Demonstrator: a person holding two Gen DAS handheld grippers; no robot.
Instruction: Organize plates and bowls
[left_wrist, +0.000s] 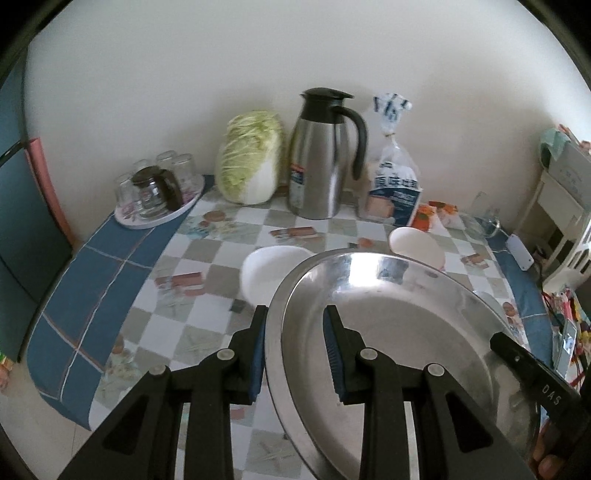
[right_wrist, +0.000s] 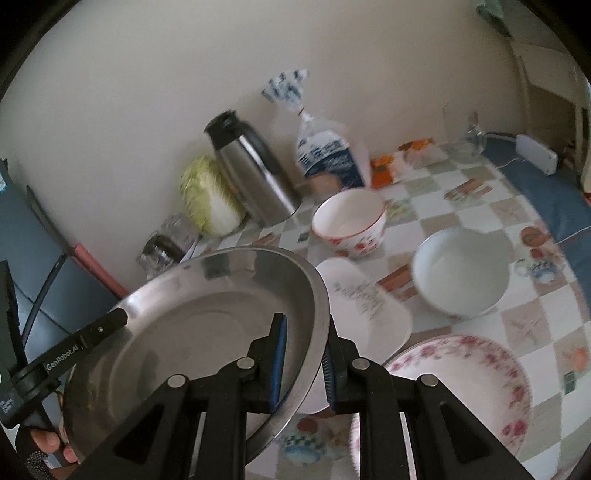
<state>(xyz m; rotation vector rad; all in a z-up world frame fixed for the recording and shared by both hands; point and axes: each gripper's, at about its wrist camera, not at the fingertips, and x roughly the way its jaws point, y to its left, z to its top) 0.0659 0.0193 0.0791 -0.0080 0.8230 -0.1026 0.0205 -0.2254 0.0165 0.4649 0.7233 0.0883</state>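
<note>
I've got the steel plate (left_wrist: 388, 332) up off the table (left_wrist: 207, 236), left gripper (left_wrist: 295, 354) clamped on one rim and right gripper (right_wrist: 301, 362) pinching the opposite rim. It's tilted and slick, so if either hand drifts faster than the other the rim could slide out of the pads — and it would drop right onto the white dish (right_wrist: 369, 306) or the floral plate (right_wrist: 480, 384) below. Swinging it wide could also clip the flowered bowl (right_wrist: 351, 225). That bowl, the plain white bowl (right_wrist: 461, 273) and the steel plate all look empty.
</note>
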